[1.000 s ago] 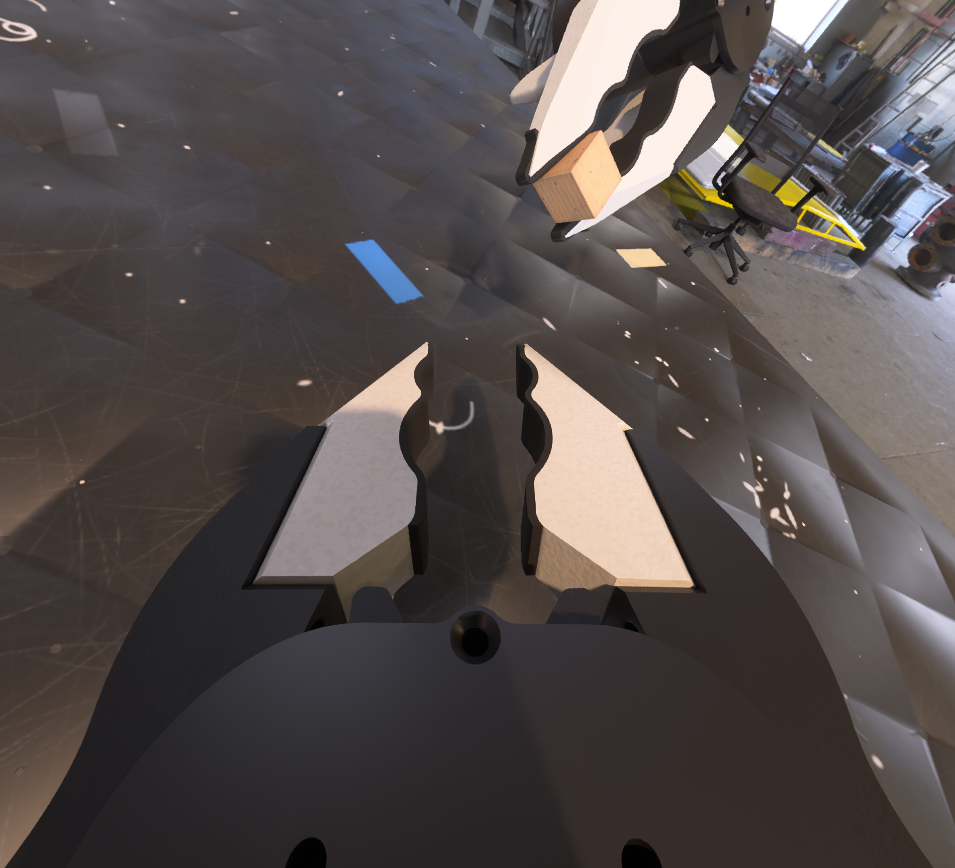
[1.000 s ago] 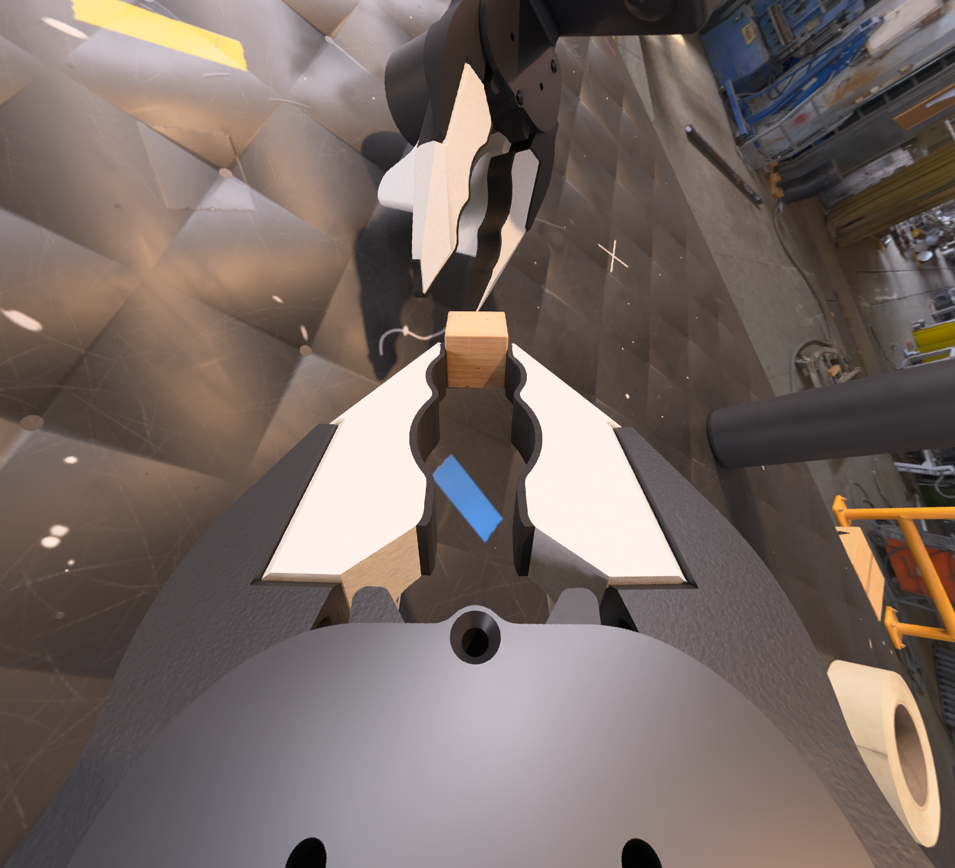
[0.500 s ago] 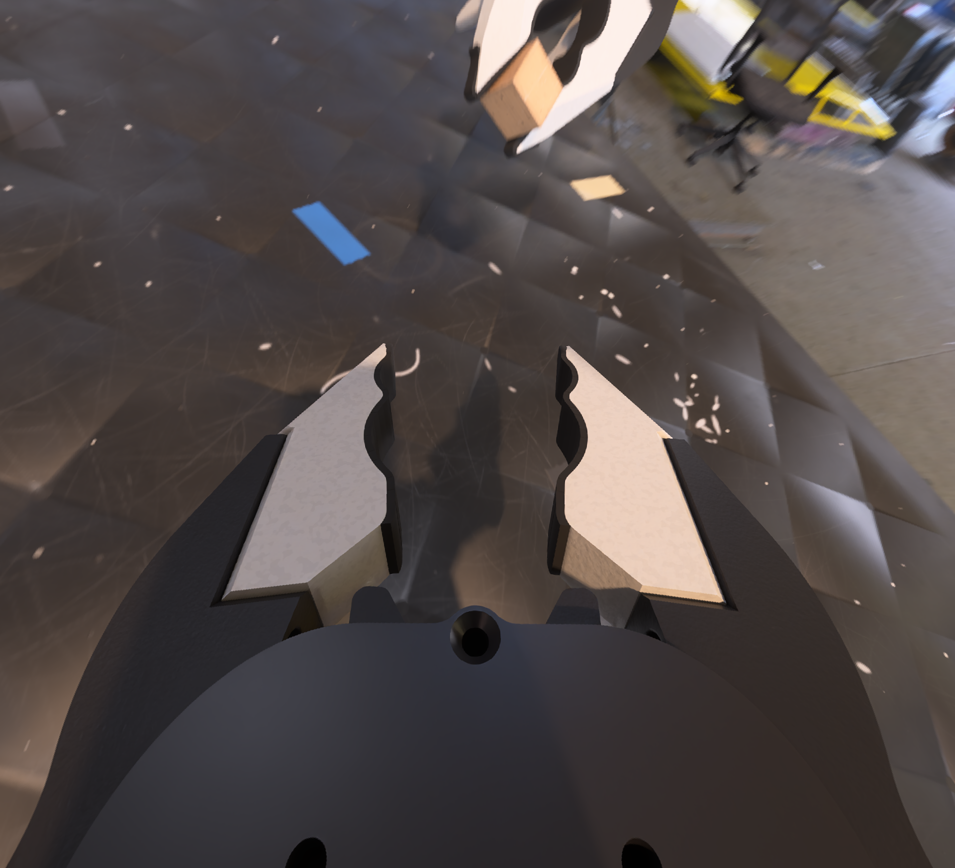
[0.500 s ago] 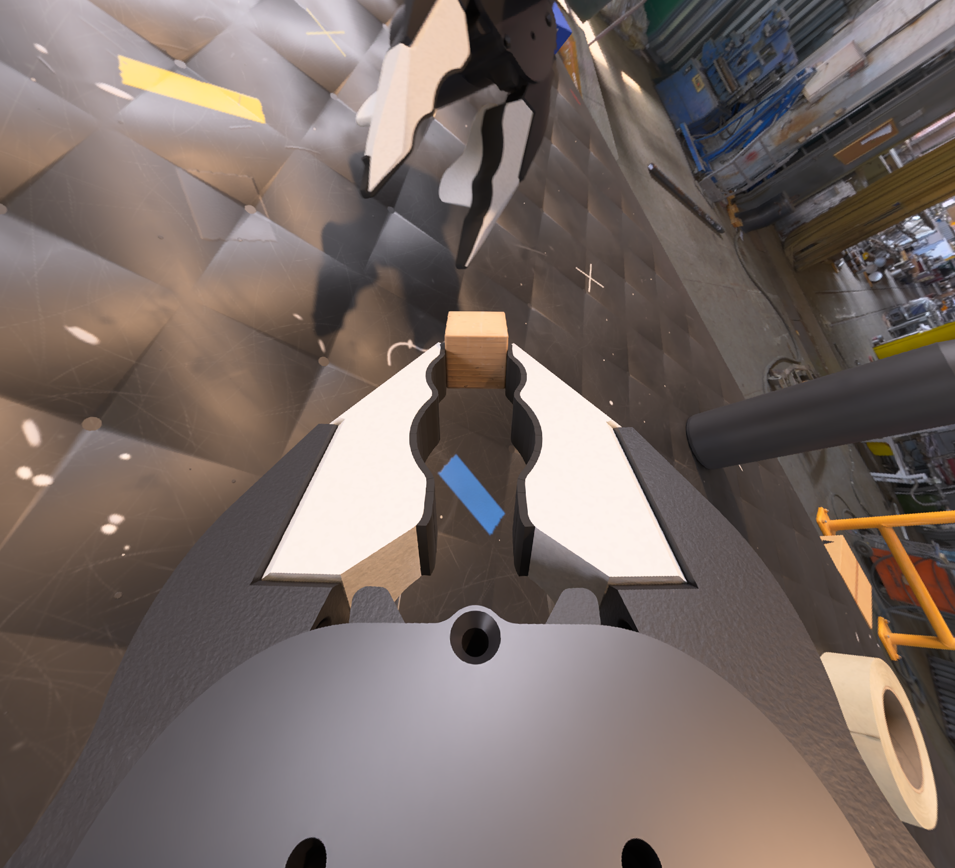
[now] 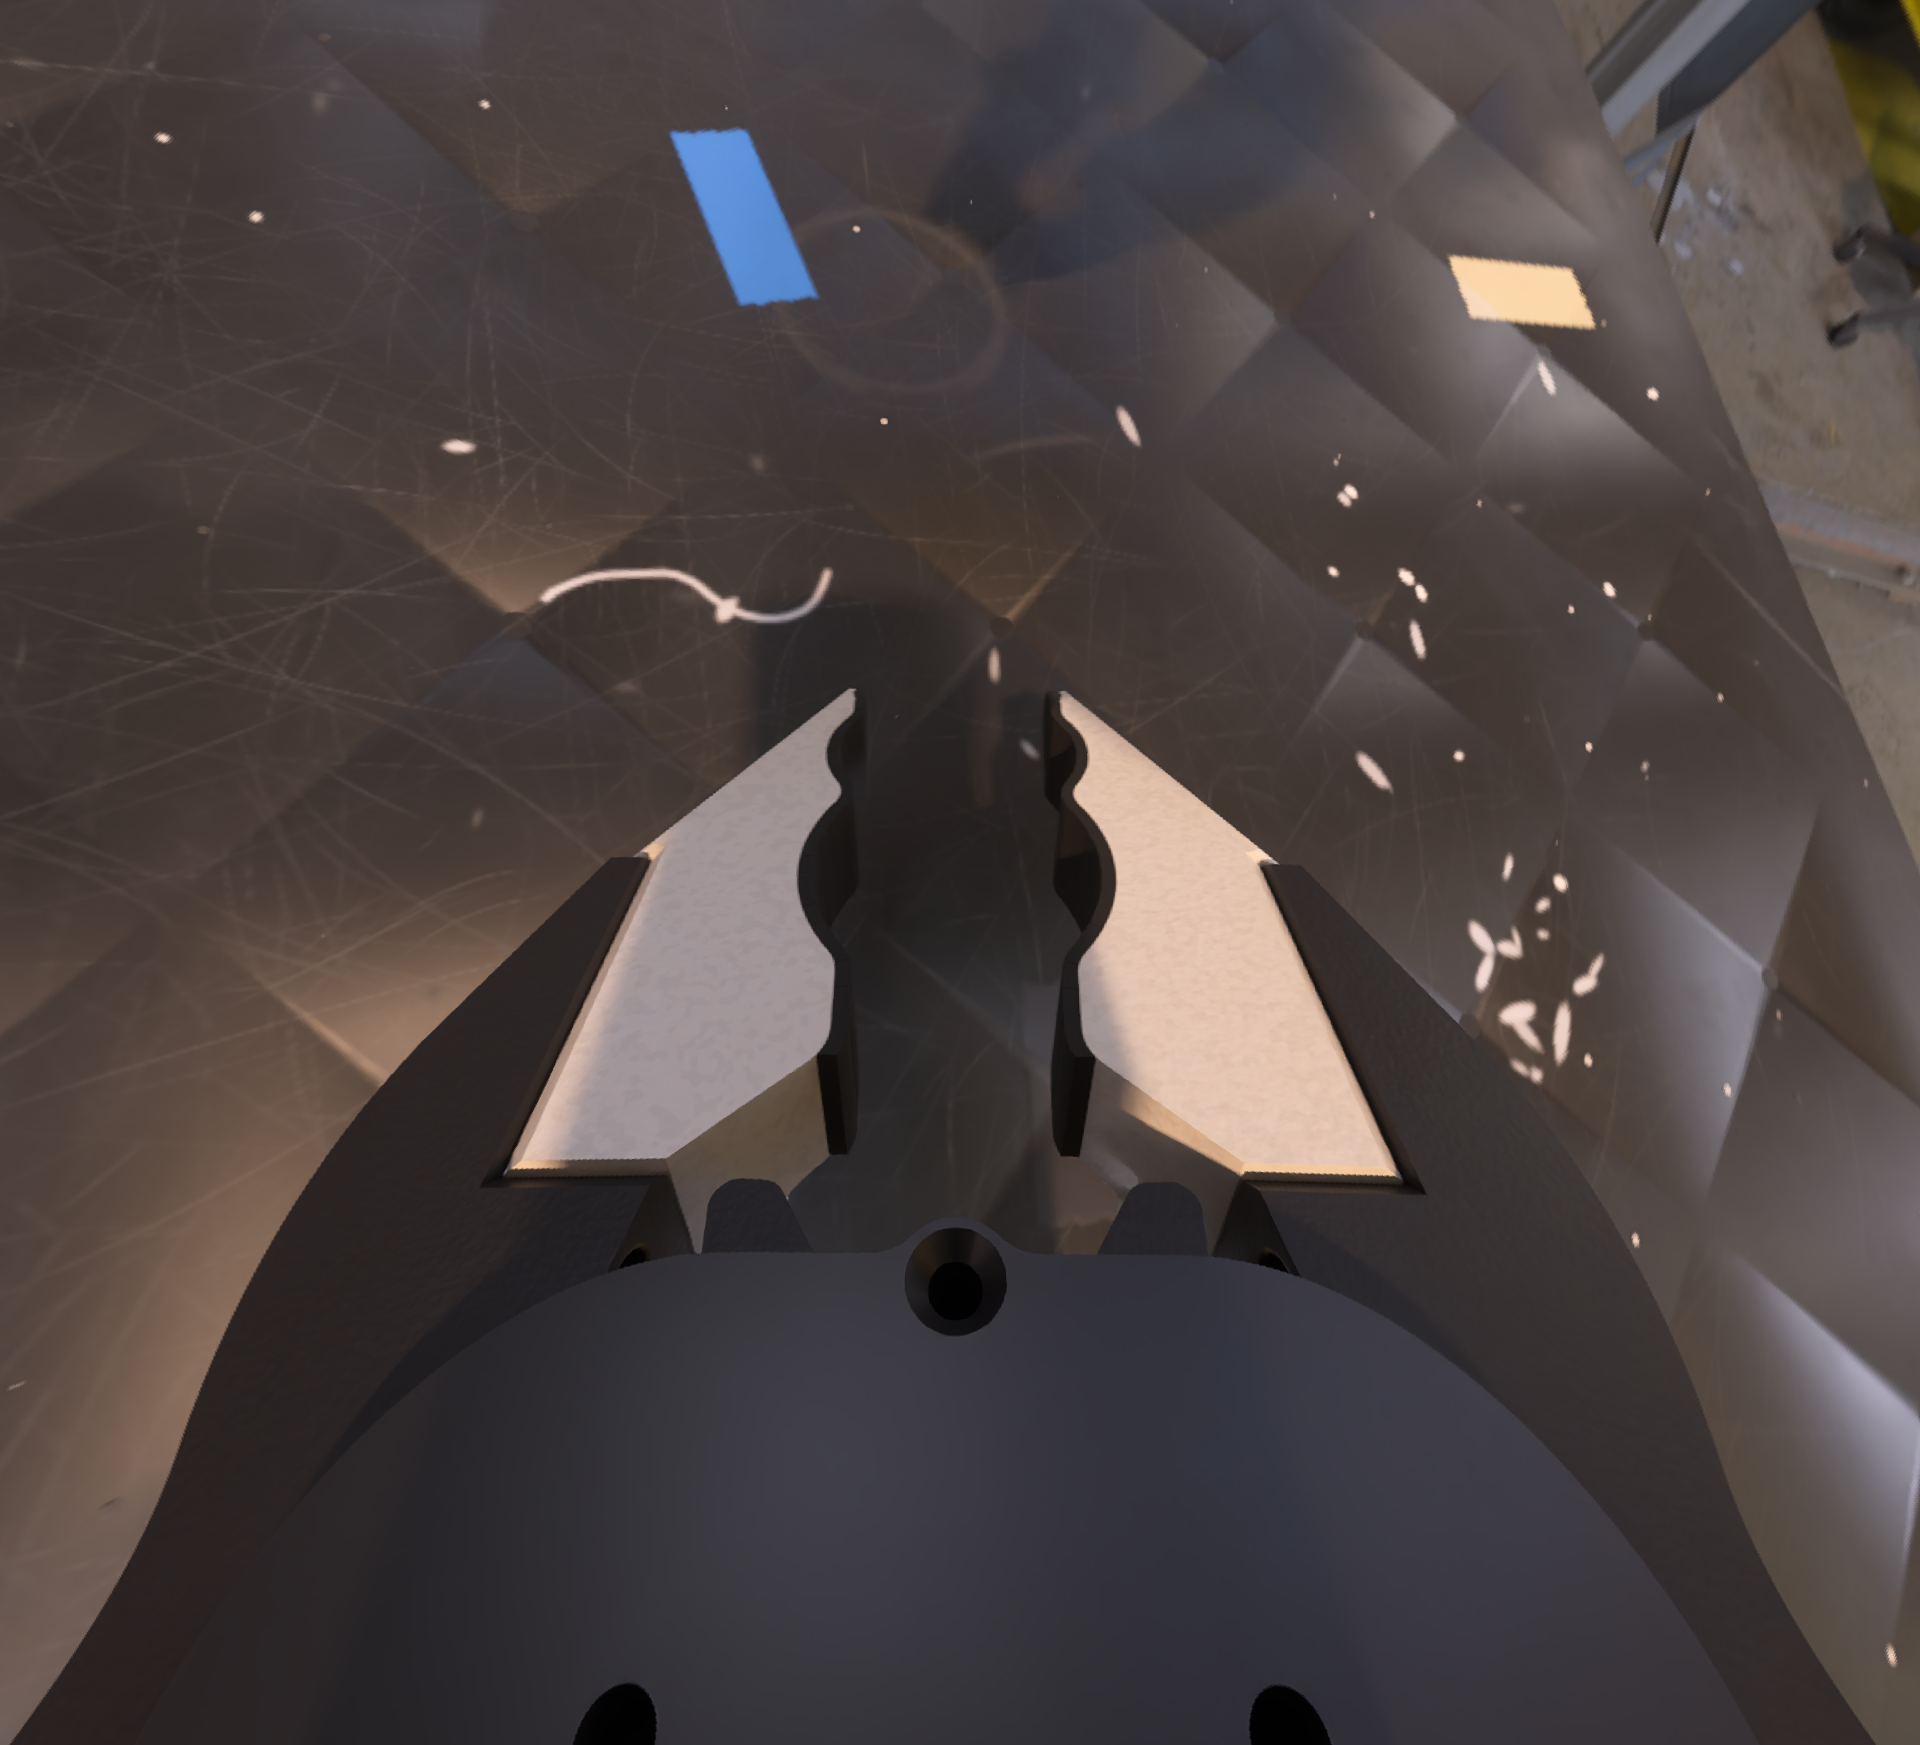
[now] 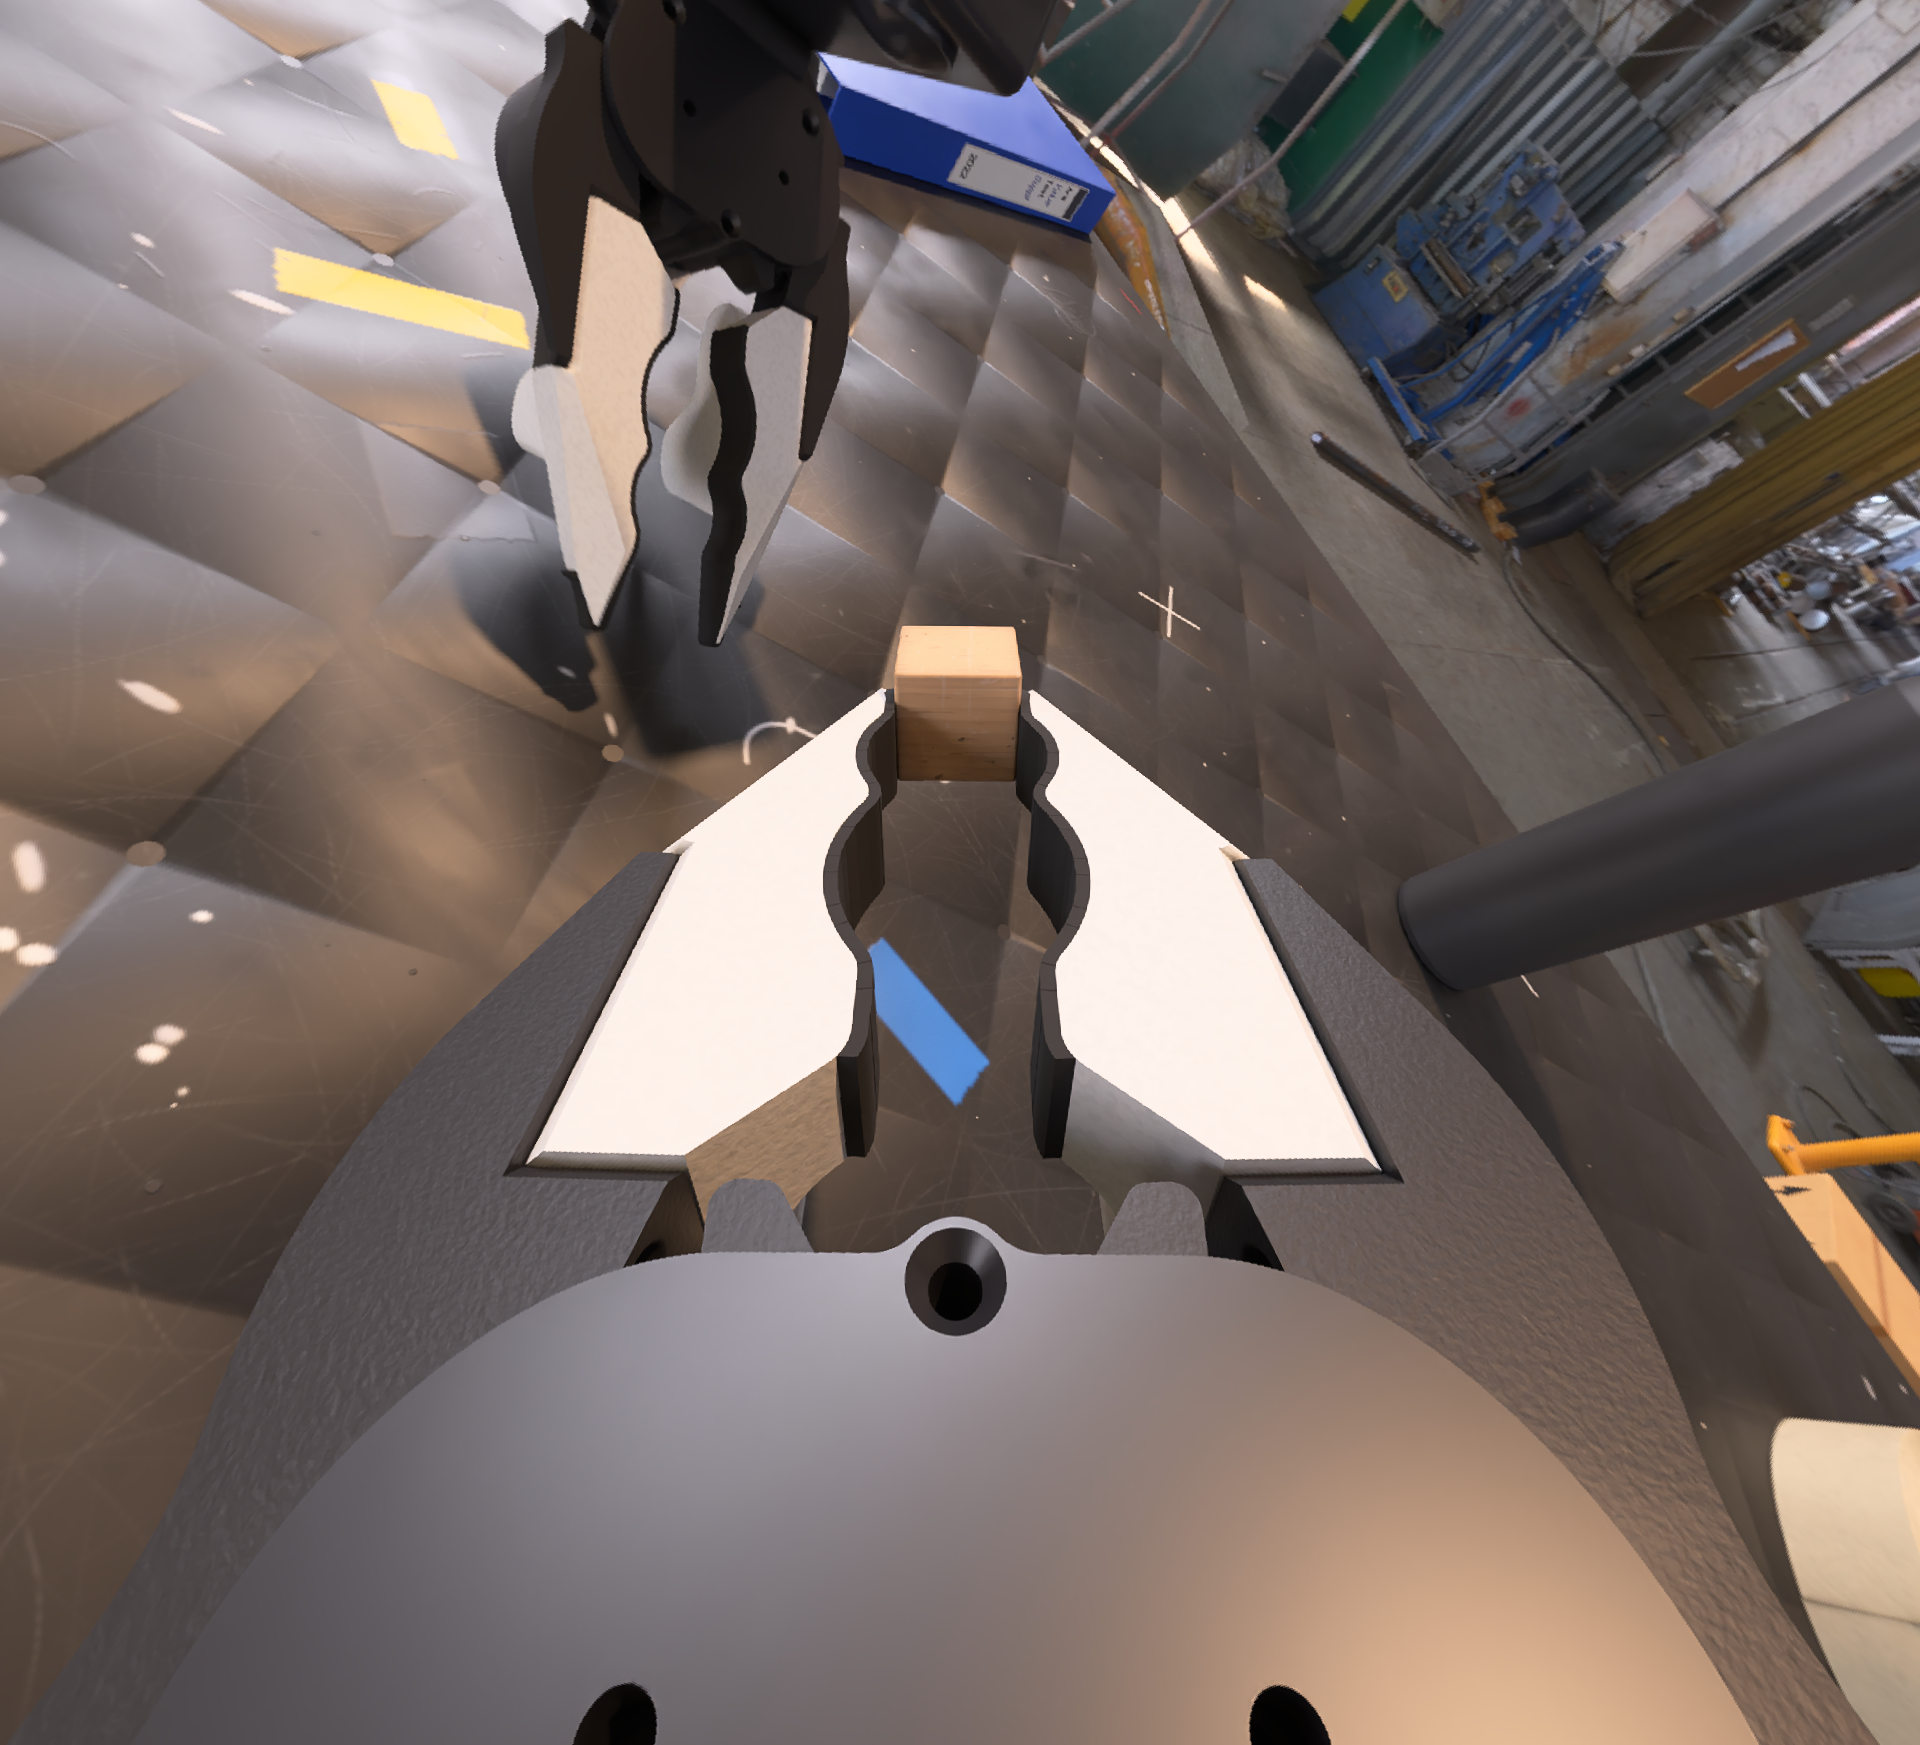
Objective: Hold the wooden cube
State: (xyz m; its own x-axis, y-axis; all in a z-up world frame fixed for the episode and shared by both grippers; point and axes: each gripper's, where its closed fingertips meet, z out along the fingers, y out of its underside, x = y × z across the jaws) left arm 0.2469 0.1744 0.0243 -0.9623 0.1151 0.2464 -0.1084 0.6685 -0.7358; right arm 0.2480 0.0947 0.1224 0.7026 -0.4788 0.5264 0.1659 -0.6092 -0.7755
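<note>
The wooden cube is a small light-wood block pinched between the tips of my right gripper, held above the dark metal table. My left gripper points down at the table with a gap between its fingers and nothing in it. It also shows in the right wrist view, hanging up and to the left of the cube, apart from it. The cube is out of the left wrist view.
A blue tape strip and a tan tape patch lie on the table. A blue binder and yellow tape lie farther off. A dark cylinder juts in from the right, with a pale tape roll below it.
My left gripper tilted down at the table, so the right gripper and cube left its view; its jaws widened, then narrowed. The right gripper kept hold of the cube.
</note>
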